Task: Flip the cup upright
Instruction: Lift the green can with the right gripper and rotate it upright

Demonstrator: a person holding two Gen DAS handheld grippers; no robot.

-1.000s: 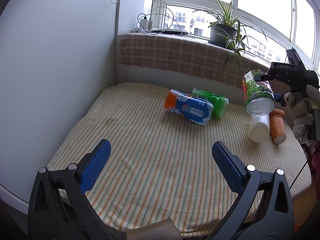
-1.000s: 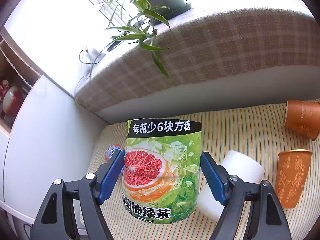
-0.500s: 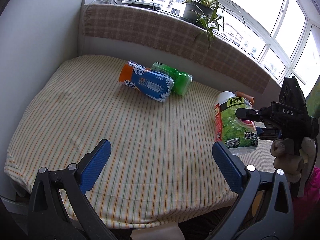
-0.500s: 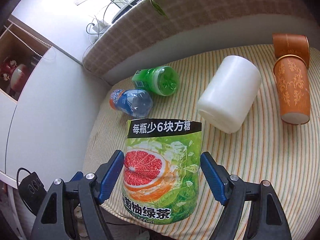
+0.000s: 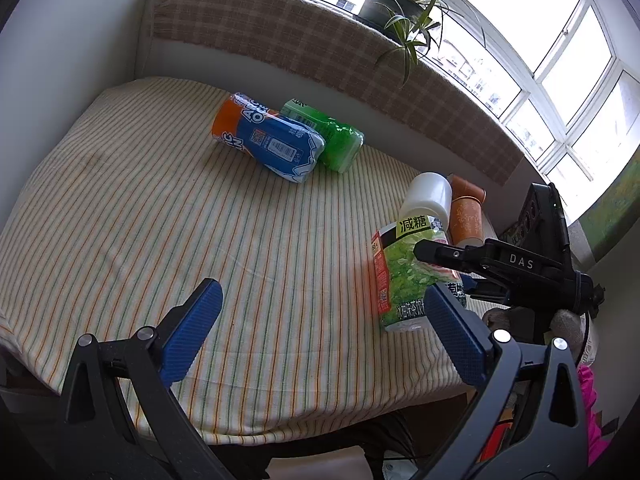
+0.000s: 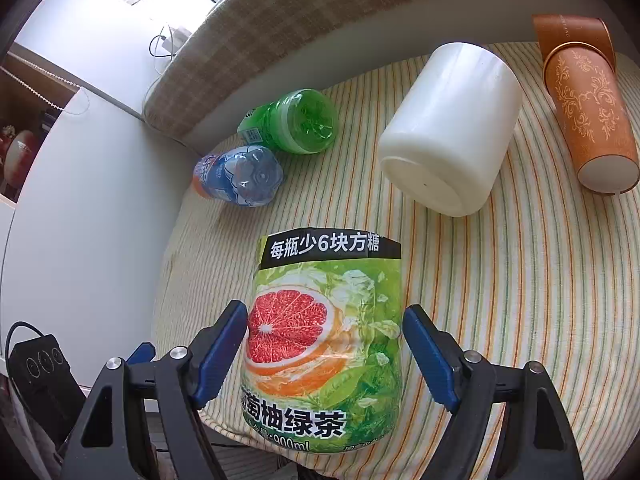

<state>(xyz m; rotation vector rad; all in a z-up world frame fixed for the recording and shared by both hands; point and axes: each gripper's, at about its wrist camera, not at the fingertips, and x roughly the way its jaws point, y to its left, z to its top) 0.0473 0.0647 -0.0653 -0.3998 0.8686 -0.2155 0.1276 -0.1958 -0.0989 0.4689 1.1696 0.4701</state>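
My right gripper (image 6: 325,354) is shut on a cut green-tea bottle cup (image 6: 326,340) with a grapefruit label; it stands upright near the front right of the striped bed, its open end up. The cup also shows in the left wrist view (image 5: 404,276), with the right gripper (image 5: 448,264) around it. My left gripper (image 5: 320,332) is open and empty above the bed's front edge.
A white cup (image 6: 450,128) and two orange paper cups (image 6: 592,120) lie on their sides behind the held cup. A blue-orange bottle cup (image 5: 266,142) and a green one (image 5: 326,134) lie at the back. The striped bed (image 5: 160,200) ends at a checked ledge with a plant (image 5: 390,4).
My right gripper has turned the green-tea cup from open end down in the air to upright and lowered it toward the bed's front right. My left gripper has swung its view right.
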